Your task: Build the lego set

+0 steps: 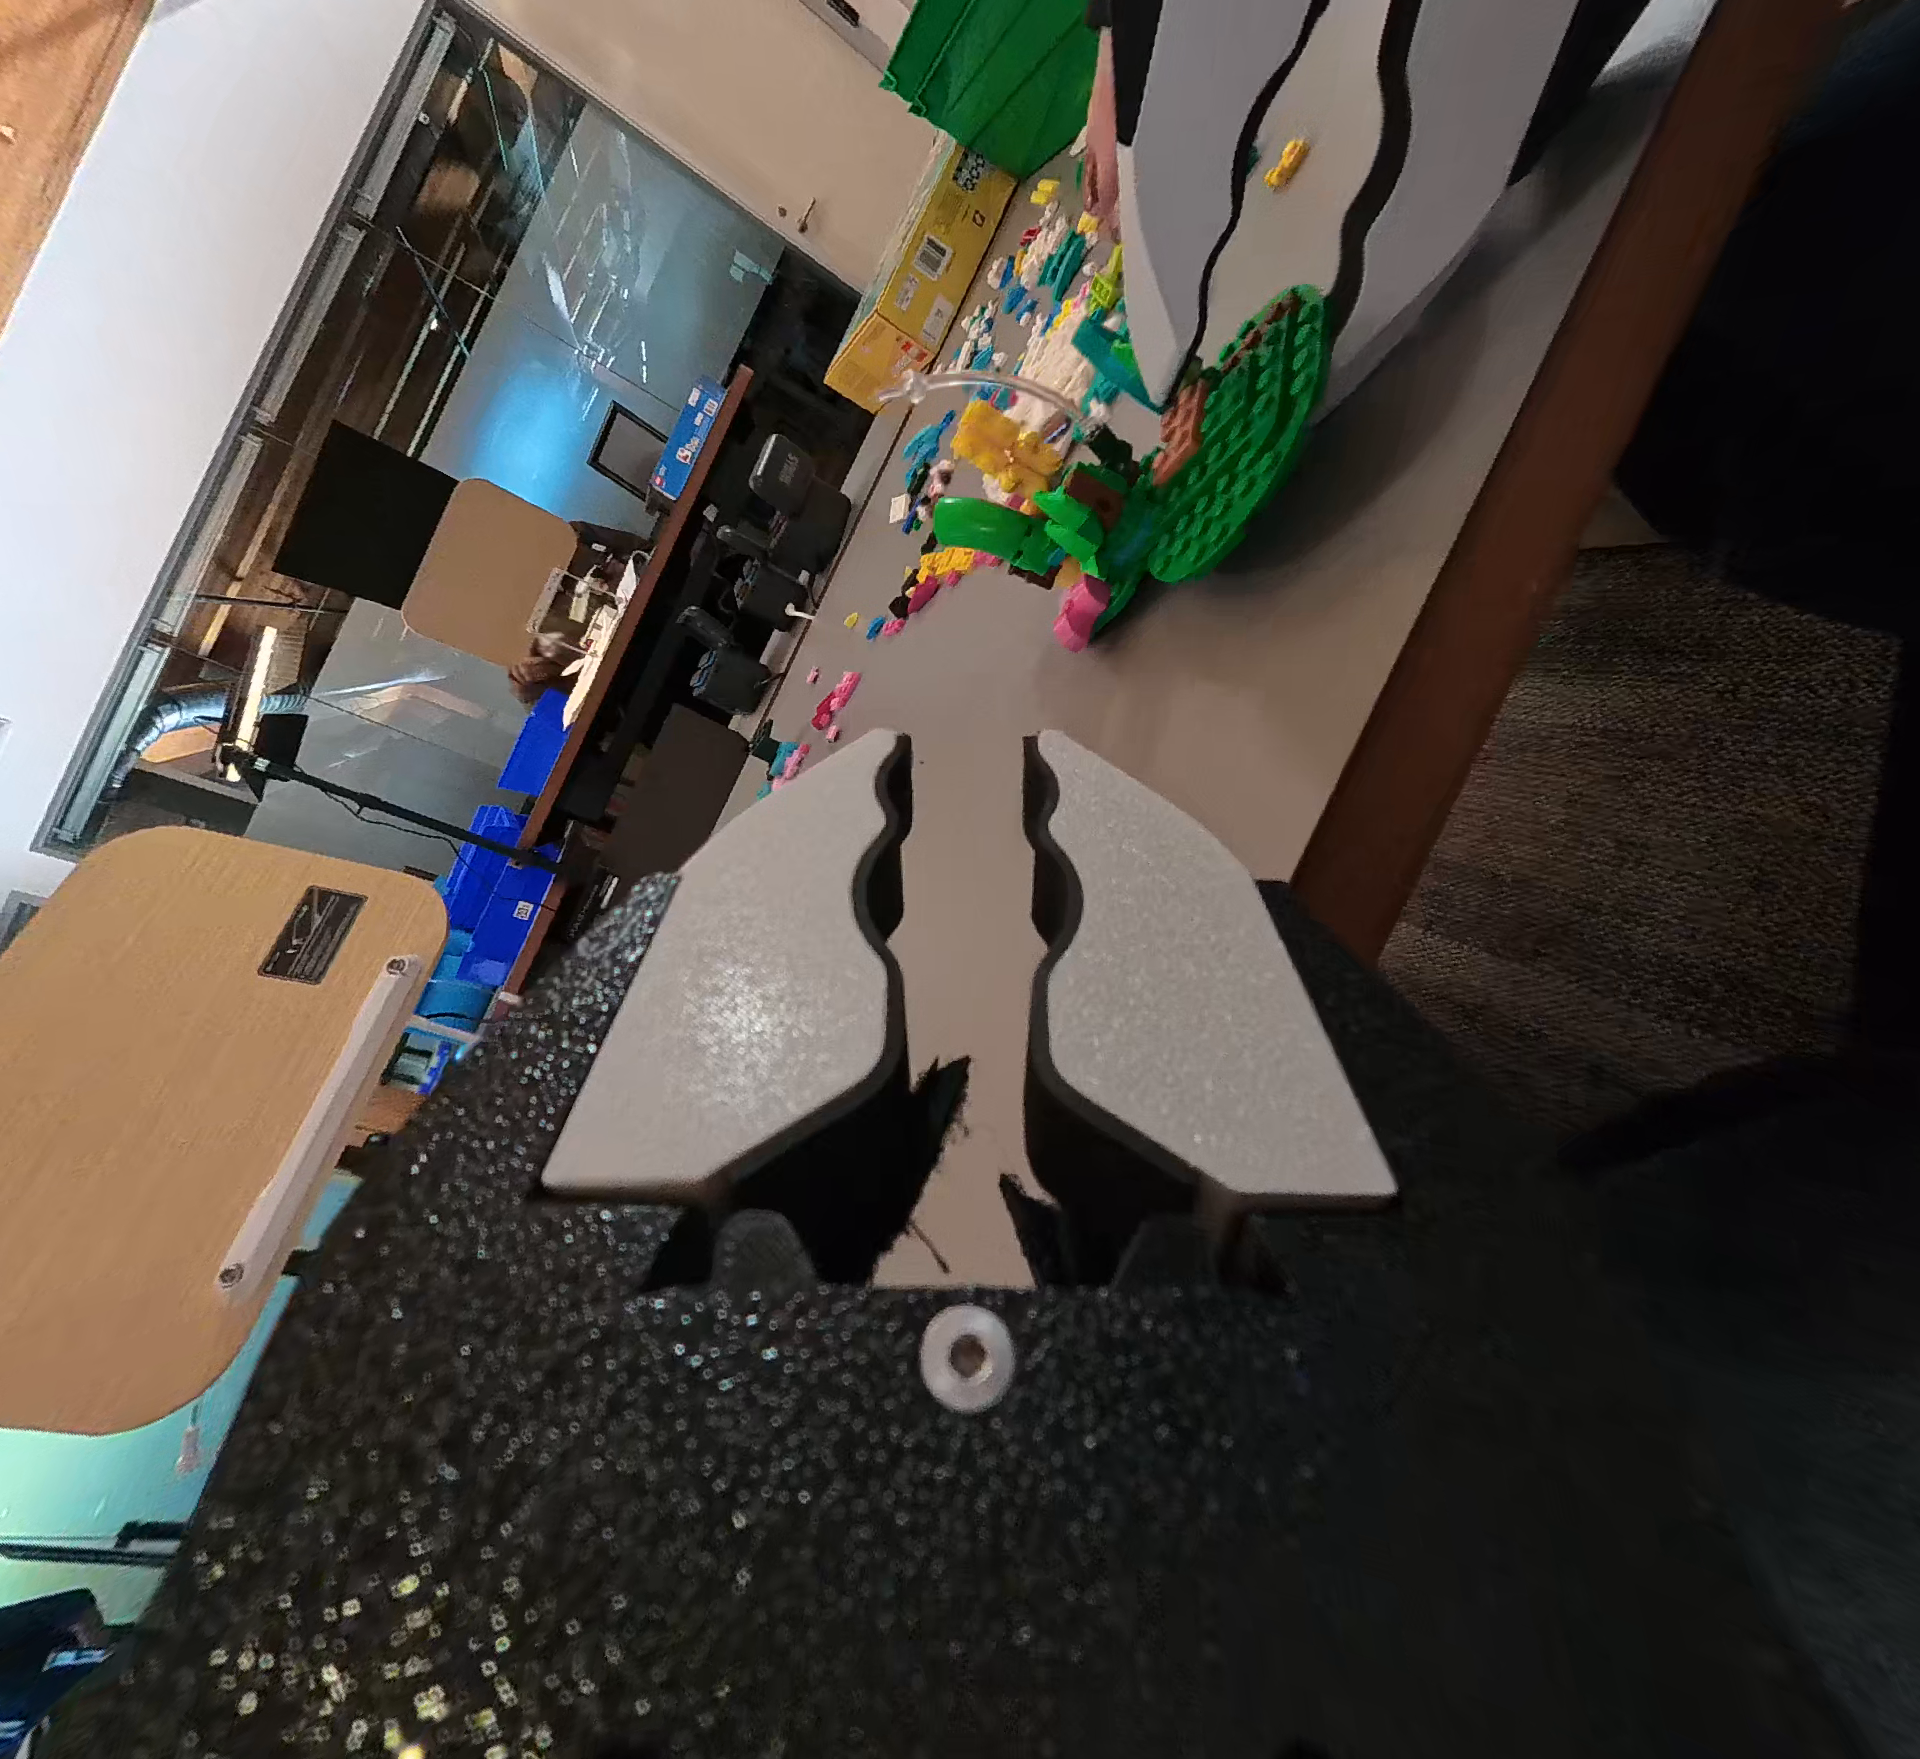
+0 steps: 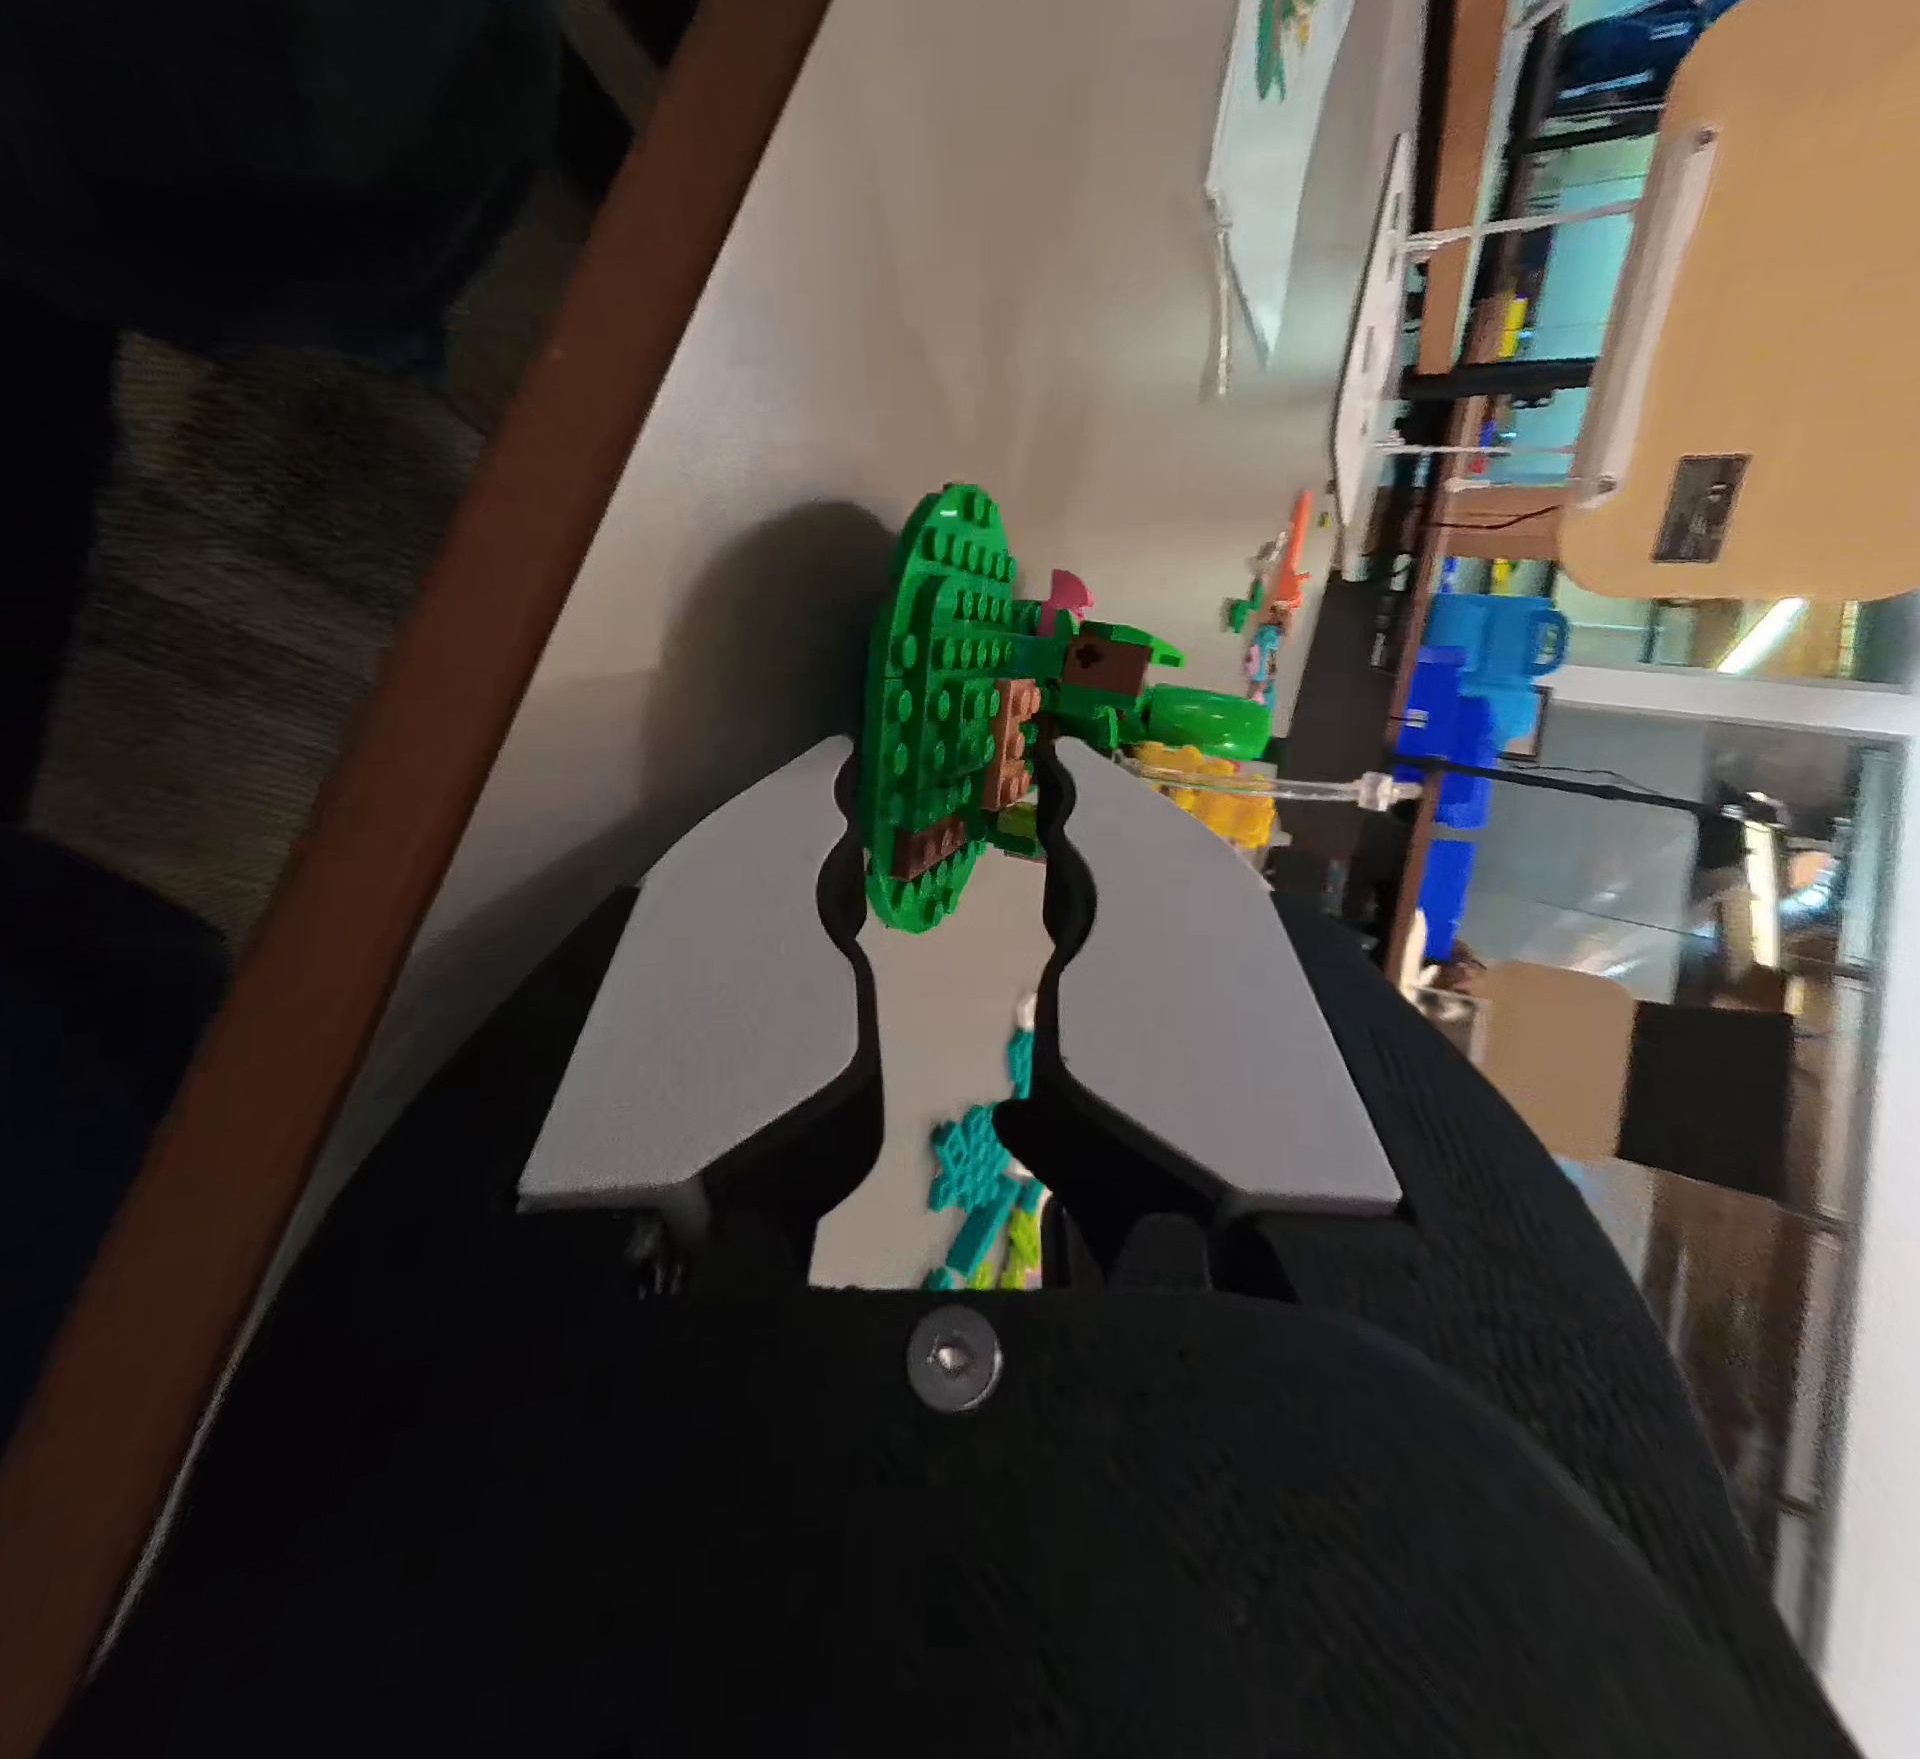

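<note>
My right gripper (image 2: pixel 945 774) is shut on a round green baseplate (image 2: pixel 935 670) that carries brown bricks, green leaf pieces and a pink piece. One pad lies on its underside and the other on a brown brick (image 2: pixel 1016 733). The plate stands steeply tilted above the grey table (image 2: pixel 935 255) and casts a shadow on it. The left wrist view shows the same grasp: the right gripper (image 1: pixel 1257 348) closed across the plate (image 1: pixel 1247 462). My left gripper (image 1: pixel 966 753) is open and empty, low over bare table in front of the plate.
Loose coloured bricks (image 1: pixel 997 421) lie behind the plate, beside a yellow box (image 1: pixel 925 275) and a green bin (image 1: pixel 1008 16). Teal pieces (image 2: pixel 977 1159) lie under my right gripper. An open booklet (image 2: pixel 1288 47) lies farther along. The table's brown edge (image 1: pixel 1507 514) is close by.
</note>
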The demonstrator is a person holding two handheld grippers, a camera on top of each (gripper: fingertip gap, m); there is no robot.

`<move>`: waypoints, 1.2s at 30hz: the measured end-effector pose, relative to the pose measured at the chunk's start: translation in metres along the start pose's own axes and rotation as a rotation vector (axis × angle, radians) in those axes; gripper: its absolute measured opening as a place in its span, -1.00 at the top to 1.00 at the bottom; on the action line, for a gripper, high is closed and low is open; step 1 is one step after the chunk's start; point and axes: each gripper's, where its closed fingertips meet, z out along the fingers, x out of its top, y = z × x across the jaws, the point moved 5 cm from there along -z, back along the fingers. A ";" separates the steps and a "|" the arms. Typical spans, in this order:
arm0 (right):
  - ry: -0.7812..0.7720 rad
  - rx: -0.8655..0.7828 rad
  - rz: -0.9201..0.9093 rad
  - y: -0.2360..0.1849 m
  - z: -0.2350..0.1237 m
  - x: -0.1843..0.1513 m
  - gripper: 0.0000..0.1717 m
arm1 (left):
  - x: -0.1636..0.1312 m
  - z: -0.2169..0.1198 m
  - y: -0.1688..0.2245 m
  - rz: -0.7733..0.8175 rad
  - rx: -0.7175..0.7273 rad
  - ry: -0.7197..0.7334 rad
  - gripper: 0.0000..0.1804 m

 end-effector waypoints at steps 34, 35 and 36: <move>0.031 -0.835 0.628 0.010 -0.116 -0.051 1.00 | 0.051 0.033 0.019 -0.355 -0.065 0.303 0.80; 0.022 -0.832 0.651 0.003 -0.120 -0.050 1.00 | 0.052 0.031 0.022 -0.370 -0.056 0.320 0.80; 0.008 -0.820 0.682 -0.005 -0.124 -0.049 1.00 | 0.054 0.028 0.025 -0.384 -0.055 0.339 0.80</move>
